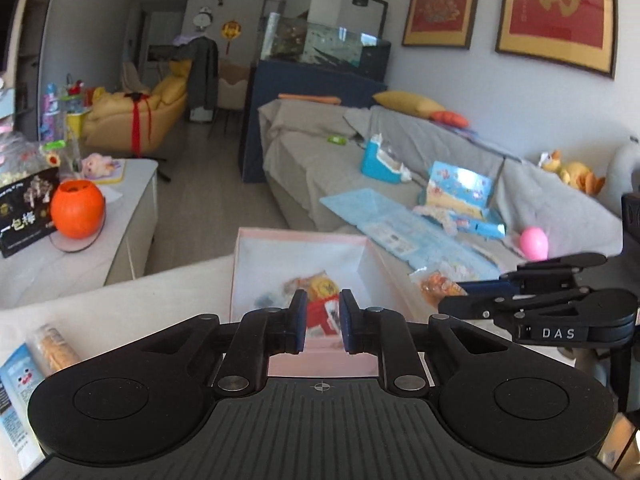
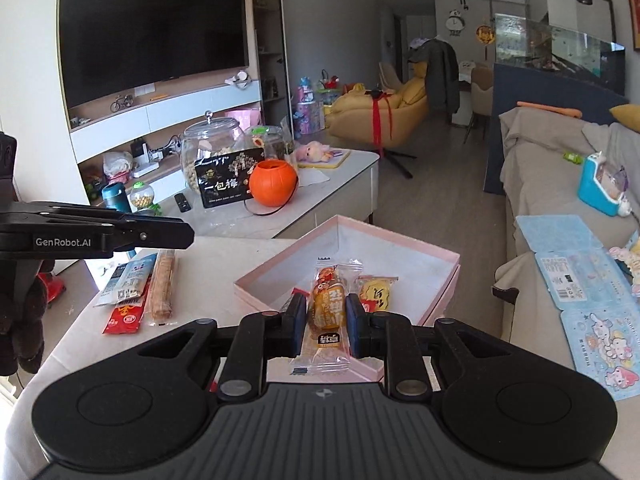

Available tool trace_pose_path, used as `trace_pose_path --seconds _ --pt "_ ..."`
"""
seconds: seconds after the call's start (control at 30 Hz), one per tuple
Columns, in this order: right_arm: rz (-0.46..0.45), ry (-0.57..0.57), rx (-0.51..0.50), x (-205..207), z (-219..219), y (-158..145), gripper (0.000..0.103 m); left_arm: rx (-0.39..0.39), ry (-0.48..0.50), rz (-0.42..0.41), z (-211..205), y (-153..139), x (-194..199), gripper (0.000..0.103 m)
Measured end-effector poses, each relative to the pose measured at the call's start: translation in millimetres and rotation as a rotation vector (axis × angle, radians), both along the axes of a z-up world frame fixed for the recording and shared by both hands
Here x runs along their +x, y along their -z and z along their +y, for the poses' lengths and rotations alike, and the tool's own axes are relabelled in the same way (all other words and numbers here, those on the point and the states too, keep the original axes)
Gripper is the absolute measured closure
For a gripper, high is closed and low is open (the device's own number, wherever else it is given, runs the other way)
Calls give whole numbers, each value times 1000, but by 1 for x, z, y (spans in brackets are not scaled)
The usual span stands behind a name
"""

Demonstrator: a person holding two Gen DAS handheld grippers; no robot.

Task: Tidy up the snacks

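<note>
Sorting is partly done: the shallow pink cardboard box (image 2: 416,258) already contains a yellow round-printed wrapped snack (image 2: 378,292), while flat blue, red and clear crinkly packets (image 2: 138,288) remain outside on the pale tabletop (image 2: 224,264). The right gripper (image 2: 327,320) is clenched on a glossy orange pastry in clear film (image 2: 328,304), poised over the box's near corner. The left gripper (image 1: 323,318) grasps a red-and-yellow packet (image 1: 322,312), blurred, above the box interior.
</note>
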State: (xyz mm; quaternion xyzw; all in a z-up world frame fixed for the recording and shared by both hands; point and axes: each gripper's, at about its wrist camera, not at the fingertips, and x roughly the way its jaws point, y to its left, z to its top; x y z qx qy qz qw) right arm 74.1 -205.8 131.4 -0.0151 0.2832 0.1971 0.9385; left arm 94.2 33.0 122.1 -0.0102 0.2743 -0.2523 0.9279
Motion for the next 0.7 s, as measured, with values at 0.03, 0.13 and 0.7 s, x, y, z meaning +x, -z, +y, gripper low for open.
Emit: trace_pose_path --seconds 0.03,0.13,0.7 --pt "15 -20 -10 -1 4 8 82 43 8 26 -3 12 -3 83" --pt "92 -83 -40 -9 18 38 82 170 1 101 -10 47 -17 81" --pt "135 -139 -228 -76 43 122 36 537 29 14 -57 104 -69 65"
